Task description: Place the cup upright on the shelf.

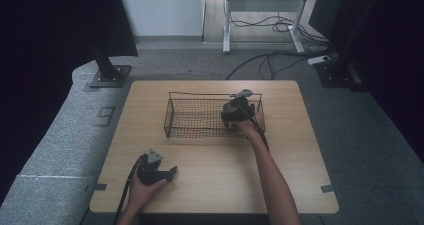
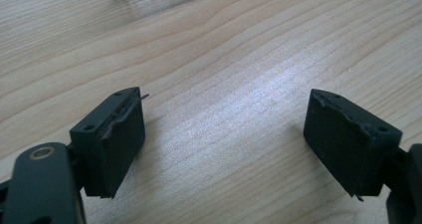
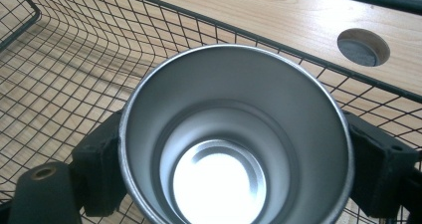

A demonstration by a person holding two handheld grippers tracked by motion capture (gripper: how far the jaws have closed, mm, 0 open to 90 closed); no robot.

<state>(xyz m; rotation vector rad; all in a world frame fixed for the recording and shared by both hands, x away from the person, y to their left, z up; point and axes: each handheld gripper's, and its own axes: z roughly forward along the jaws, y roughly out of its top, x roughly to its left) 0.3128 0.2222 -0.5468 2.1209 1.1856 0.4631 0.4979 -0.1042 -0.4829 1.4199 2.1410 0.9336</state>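
Steel cup [image 3: 234, 134]: nearest the lens in the right gripper view, mouth open toward the camera, bright base visible deep inside
Right gripper [image 3: 234, 159]: jaws pressed against the cup's wall from both sides, closed onto it with no gap showing; in the high view it sits at the right end of the basket [image 1: 239, 111]
Left gripper [image 2: 224, 144]: jaws spread wide, nothing between them, resting low over bare table [image 2: 239, 50]
Wire basket [image 3: 74, 69]: mesh floor and walls surround the cup; the cup is inside it, at its right end; whether the base touches the mesh I cannot tell
Cup axis: long axis runs from rim to base, in line with the gripper's view; the mouth points back at the gripper
Risk: smooth round metal held by two flat pads may slip or twist if the grip eases
Risk: the base or rim could catch on the basket's top wire and tip it, since the left gripper is well apart and not steadying it
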